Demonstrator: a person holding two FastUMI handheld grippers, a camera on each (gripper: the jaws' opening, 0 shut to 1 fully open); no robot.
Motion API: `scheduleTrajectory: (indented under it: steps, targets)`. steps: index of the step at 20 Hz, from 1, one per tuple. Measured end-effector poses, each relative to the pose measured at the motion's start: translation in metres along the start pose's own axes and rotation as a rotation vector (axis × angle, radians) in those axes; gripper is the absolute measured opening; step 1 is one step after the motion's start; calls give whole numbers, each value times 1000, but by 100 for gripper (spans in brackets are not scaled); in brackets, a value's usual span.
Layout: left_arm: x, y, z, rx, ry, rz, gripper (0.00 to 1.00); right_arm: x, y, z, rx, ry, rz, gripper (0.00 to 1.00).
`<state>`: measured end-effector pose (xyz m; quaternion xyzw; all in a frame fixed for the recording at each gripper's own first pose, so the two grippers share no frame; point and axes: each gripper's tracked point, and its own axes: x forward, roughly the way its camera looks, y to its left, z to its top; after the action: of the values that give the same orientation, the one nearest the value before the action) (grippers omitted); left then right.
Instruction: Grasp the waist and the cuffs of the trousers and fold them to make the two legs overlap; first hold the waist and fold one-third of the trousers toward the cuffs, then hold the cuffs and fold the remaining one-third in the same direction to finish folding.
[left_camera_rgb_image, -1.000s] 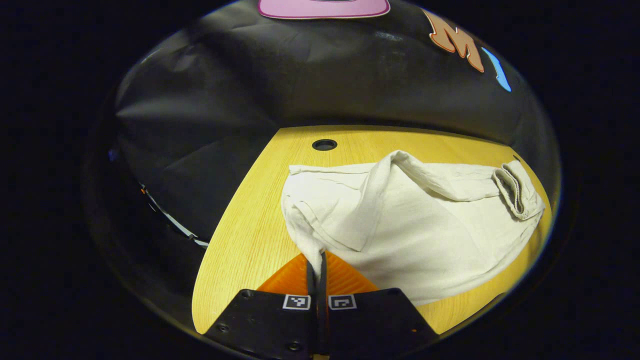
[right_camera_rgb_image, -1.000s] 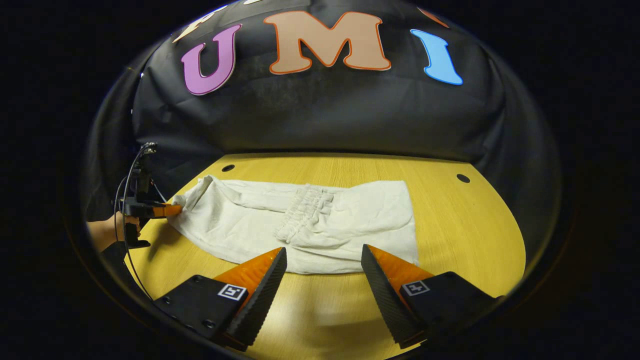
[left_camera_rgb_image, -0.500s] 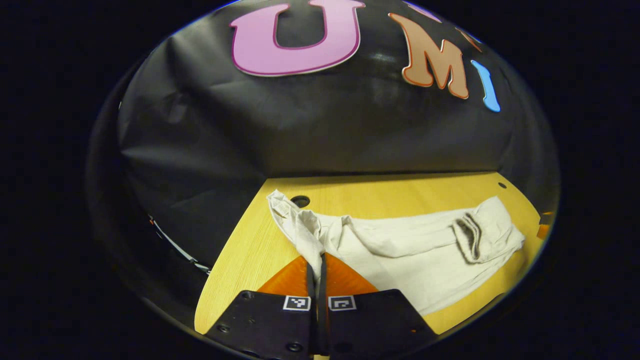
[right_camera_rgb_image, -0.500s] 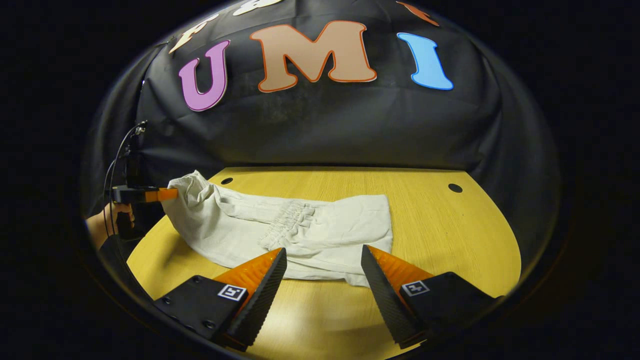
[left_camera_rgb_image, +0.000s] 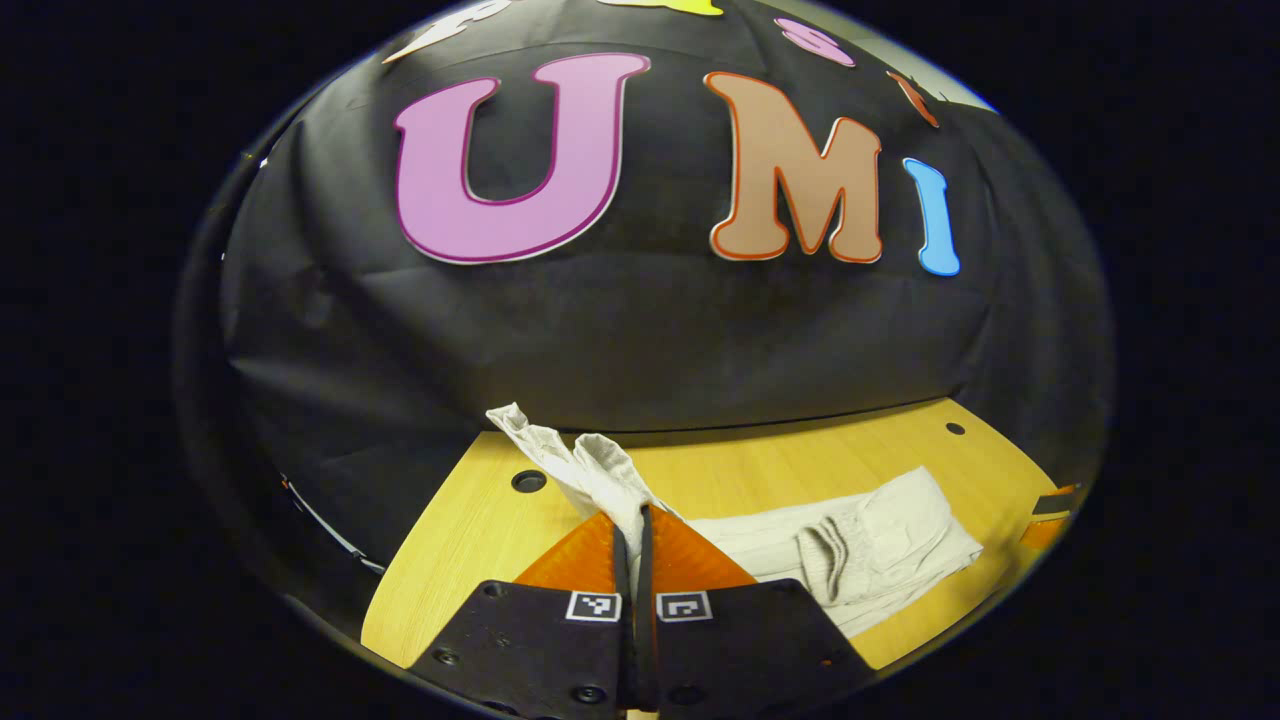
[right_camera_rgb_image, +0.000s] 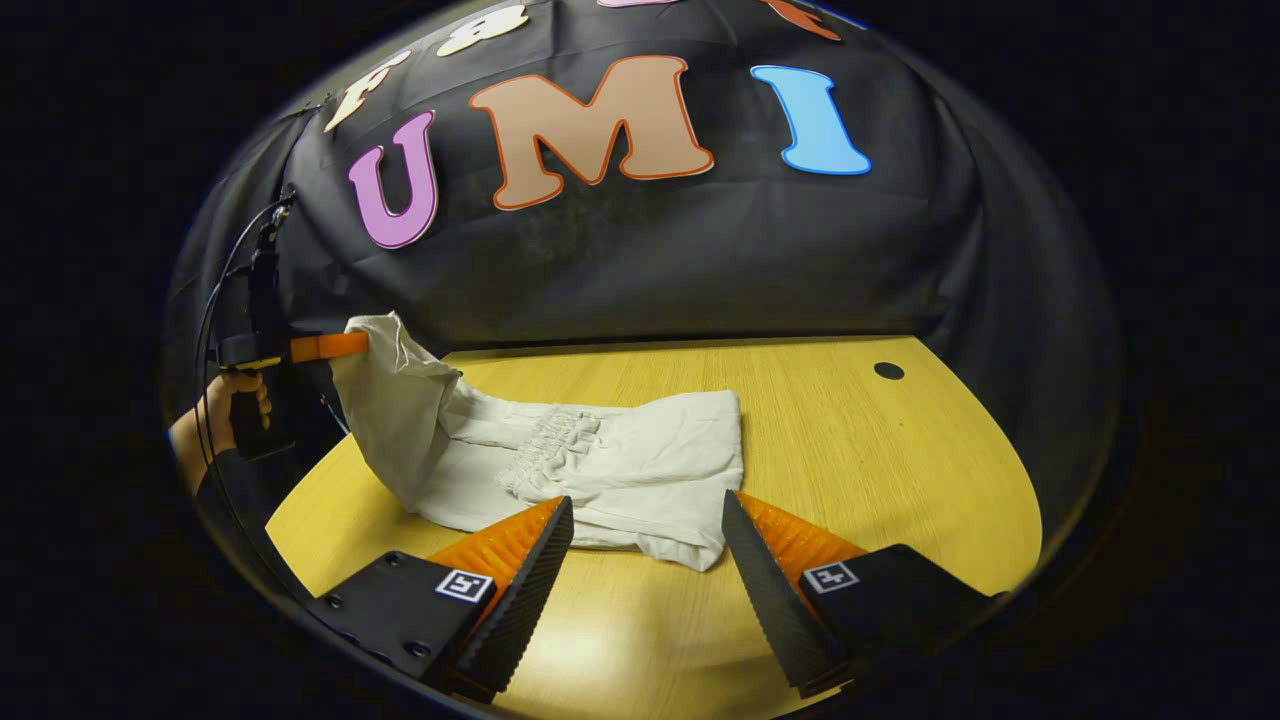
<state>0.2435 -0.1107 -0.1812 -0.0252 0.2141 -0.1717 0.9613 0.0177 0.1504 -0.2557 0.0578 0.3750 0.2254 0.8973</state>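
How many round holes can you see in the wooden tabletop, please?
2. One hole lies near the table's far left corner beside the lifted trousers; the other hole is near the far right corner. The cloth may hide more.

Left gripper (left_camera_rgb_image: 636, 520): jaws closed together, pinching cloth, raised level well above the worktop, held by a hand (right_camera_rgb_image: 222, 402) at its grip. Right gripper (right_camera_rgb_image: 645, 525): jaws spread wide, nothing between them, hovering low.

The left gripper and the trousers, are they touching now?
Touching. In the left gripper view, the left gripper is shut on the trousers, cloth pinched between both fingers.
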Motion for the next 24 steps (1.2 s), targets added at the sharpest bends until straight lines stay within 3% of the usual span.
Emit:
scheduleTrajectory:
  steps: [2,3,12,24]
  targets:
    - [2,-22,9,9,-8,-23,0,-2,-9,-4,24,2,3,92]
    - [3,-32,13,17,-11,-30,0,-4,-15,-5,36,3,1,96]
    - [17,-131,42,56,-54,-141,0,-22,-61,-5,52,-8,-21,97]
    - [35,-246,46,97,-57,-267,0,-40,-89,-11,21,4,-9,97]
